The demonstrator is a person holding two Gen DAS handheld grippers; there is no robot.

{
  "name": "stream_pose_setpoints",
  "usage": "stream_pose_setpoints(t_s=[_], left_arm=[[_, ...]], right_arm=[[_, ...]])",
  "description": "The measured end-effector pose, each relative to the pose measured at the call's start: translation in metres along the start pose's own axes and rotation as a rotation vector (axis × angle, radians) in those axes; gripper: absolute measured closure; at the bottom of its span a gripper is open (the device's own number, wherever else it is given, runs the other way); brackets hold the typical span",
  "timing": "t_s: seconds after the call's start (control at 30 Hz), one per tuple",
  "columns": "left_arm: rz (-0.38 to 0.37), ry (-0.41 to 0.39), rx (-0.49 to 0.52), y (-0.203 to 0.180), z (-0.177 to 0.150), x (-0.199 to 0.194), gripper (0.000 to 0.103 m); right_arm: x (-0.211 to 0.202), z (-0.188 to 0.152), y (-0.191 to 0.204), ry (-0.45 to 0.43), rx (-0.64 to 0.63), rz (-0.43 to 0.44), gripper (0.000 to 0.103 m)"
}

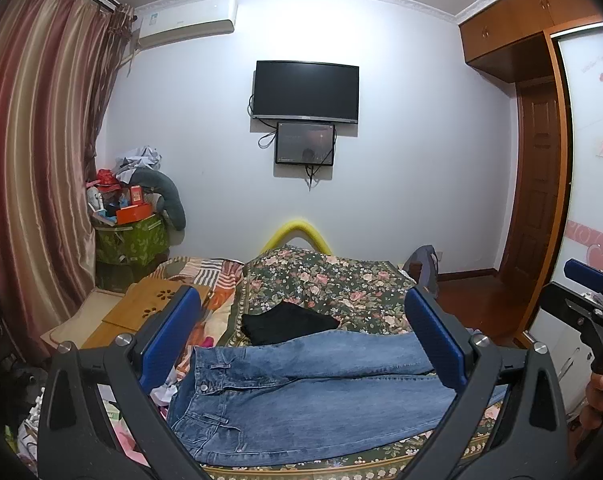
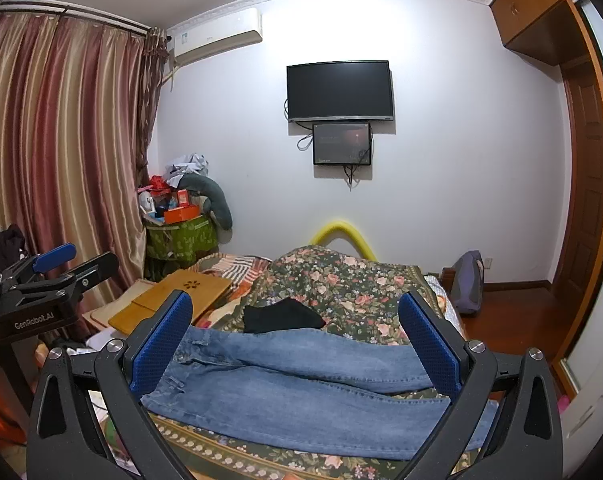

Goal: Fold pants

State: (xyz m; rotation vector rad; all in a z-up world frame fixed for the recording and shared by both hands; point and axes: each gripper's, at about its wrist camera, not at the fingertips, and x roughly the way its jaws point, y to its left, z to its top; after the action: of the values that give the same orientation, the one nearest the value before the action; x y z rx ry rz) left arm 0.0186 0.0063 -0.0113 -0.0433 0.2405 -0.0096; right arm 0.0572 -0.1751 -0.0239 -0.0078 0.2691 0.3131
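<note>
Blue denim jeans: spread flat on floral bedspread, unfolded; every fold is left.
Left gripper: held wide open, empty.
Right gripper: held wide open, empty.

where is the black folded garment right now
In both wrist views the black folded garment lies on the floral bedspread, just behind the jeans, near their waistband end.

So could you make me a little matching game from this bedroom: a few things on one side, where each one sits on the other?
Things:
1. blue jeans
2. black garment
3. television
4. wooden tray

Places:
A. mounted on the white wall
B. folded, just beyond the jeans on the floral cover
C. spread flat nearest the open fingers
D. left of the floral cover

Pairs: 1-C, 2-B, 3-A, 4-D
</note>
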Motion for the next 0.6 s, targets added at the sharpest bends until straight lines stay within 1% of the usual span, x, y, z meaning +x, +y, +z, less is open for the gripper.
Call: stream_pose_setpoints(t_s=[0.17, 0.3, 0.4, 0.5, 0.53, 0.6], left_arm=[[-0.003, 0.015, -0.009, 0.005, -0.002, 0.007, 0.000], [-0.004, 0.035, -0.006, 0.010, -0.001, 0.020, 0.000], [0.005, 0.054, 0.002, 0.017, -0.002, 0.036, 0.000], [0.018, 0.091, 0.009, 0.027, -0.004, 0.059, 0.000], [0.021, 0.107, 0.010, 0.030, -0.005, 0.069, 0.000], [0.048, 0.135, 0.010, 0.038, -0.008, 0.092, 0.000]], right_arm=[[0.006, -0.001, 0.000, 0.014, 0.004, 0.001, 0.001], [0.021, -0.003, -0.002, 0.037, 0.008, 0.006, 0.001], [0.037, -0.007, -0.004, 0.065, 0.004, 0.018, 0.001], [0.056, -0.013, -0.007, 0.094, 0.001, 0.015, 0.001], [0.065, -0.015, -0.008, 0.108, 0.002, 0.017, 0.001], [0.079, -0.019, -0.014, 0.131, 0.007, 0.023, 0.001]])
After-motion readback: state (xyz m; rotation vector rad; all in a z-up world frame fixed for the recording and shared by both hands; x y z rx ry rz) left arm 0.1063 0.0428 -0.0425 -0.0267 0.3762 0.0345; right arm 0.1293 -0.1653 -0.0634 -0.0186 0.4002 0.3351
